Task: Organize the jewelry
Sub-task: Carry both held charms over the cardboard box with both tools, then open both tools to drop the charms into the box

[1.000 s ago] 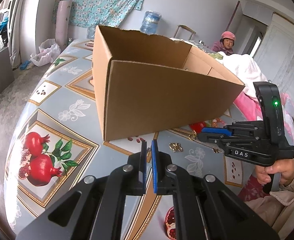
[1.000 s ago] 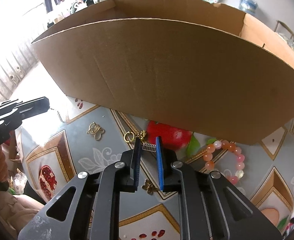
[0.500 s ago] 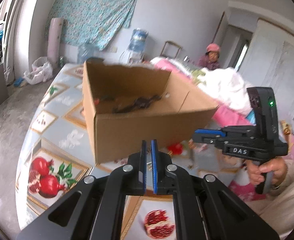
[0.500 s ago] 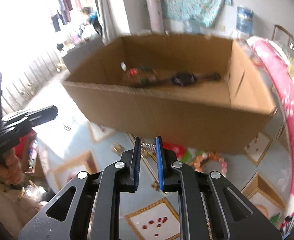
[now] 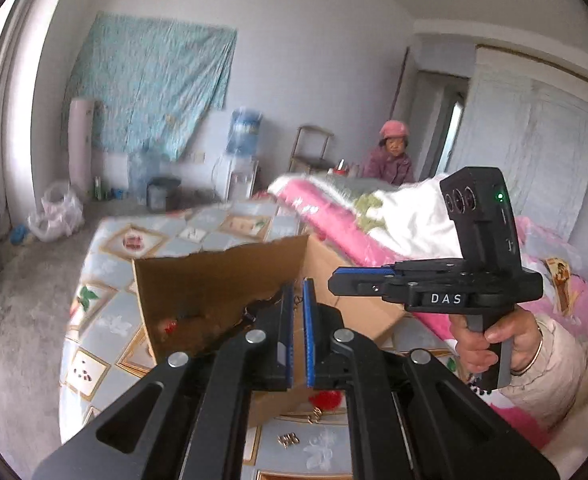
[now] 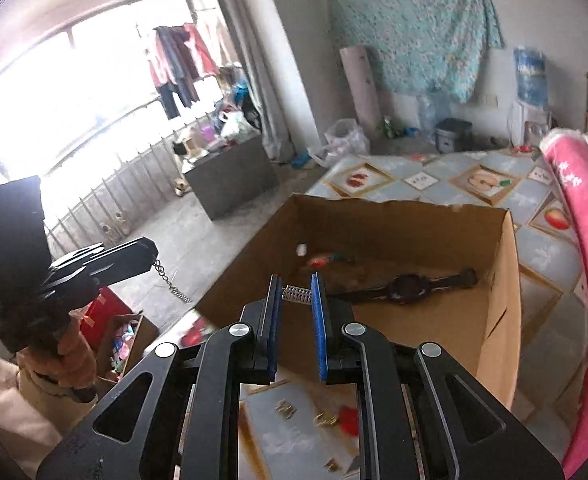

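Observation:
An open cardboard box (image 6: 394, 228) stands on the fruit-patterned cloth (image 6: 542, 252). Inside it lie a dark wristwatch (image 6: 410, 286) and a small red piece (image 6: 318, 262). My right gripper (image 6: 297, 294) hovers over the box's near wall, shut on a small silver studded piece (image 6: 294, 293). At the left of the right wrist view, my left gripper (image 6: 151, 250) is shut on a thin chain (image 6: 171, 282) that dangles from its tip. In the left wrist view the left gripper (image 5: 298, 292) is above the box (image 5: 213, 288), with the right gripper (image 5: 334, 282) just to its right.
Small gold pieces (image 6: 285, 408) lie on the cloth in front of the box, some also showing in the left wrist view (image 5: 287, 440). A pink blanket (image 6: 582, 240) is piled at the right. A person (image 5: 390, 156) sits at the back. The cloth's edge drops to the floor (image 5: 13, 320) at the left.
Both grippers have risen and tilted, so the box went from filling the views to lying below them with its inside showing. Each gripper has kept its grip.

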Motion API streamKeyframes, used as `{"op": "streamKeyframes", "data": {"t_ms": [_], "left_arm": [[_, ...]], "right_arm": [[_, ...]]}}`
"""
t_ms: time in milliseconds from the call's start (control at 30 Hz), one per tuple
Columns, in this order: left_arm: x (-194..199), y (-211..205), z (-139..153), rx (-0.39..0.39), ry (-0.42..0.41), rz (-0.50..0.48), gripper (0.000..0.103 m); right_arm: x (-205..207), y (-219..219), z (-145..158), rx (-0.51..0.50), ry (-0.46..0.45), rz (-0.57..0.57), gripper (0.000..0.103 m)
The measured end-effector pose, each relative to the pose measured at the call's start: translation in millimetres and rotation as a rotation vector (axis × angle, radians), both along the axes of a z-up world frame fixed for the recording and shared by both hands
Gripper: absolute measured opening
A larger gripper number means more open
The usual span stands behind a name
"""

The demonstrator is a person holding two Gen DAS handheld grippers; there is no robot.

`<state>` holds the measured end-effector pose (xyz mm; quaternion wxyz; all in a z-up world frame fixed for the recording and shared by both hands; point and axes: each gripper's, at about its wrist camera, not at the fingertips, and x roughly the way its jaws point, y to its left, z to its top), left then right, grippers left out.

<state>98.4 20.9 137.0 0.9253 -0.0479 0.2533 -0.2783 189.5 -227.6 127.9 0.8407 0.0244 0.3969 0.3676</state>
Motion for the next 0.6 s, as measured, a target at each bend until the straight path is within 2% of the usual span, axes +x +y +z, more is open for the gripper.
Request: {"op": "streamKeyframes", "data": {"t_ms": [67,200,267,500,600], "left_arm": [[26.1,-5.8,-7.4,-0.002,0.079,-0.002,0.004],[77.9,-19.8,-41.0,0.002,0.289,-0.016,0.004],[94.4,-27.0,-56.9,0.016,0.356,-0.015,0.004],[126.0,-48.2,-82.3,0.033,0.477,-0.012,0.006],[130.5,-47.5,-87.6,0.02,0.503,-0.006,0.025]], "right_arm": [[18.3,5.0,-10.4,-0.029,0.058,-0.007,0.013],[47.3,10.7,-37.2,-0.123,0.177,-0.026,0.013],[56.8,12.6,-47.7,-0.144,0.216,-0.03,0.013],[69.5,6.6,-56.5,-0.183,0.225,-0.083,0.017],[75.0,0.1,-57.2,-0.172,0.22,-0.111,0.021]]}}
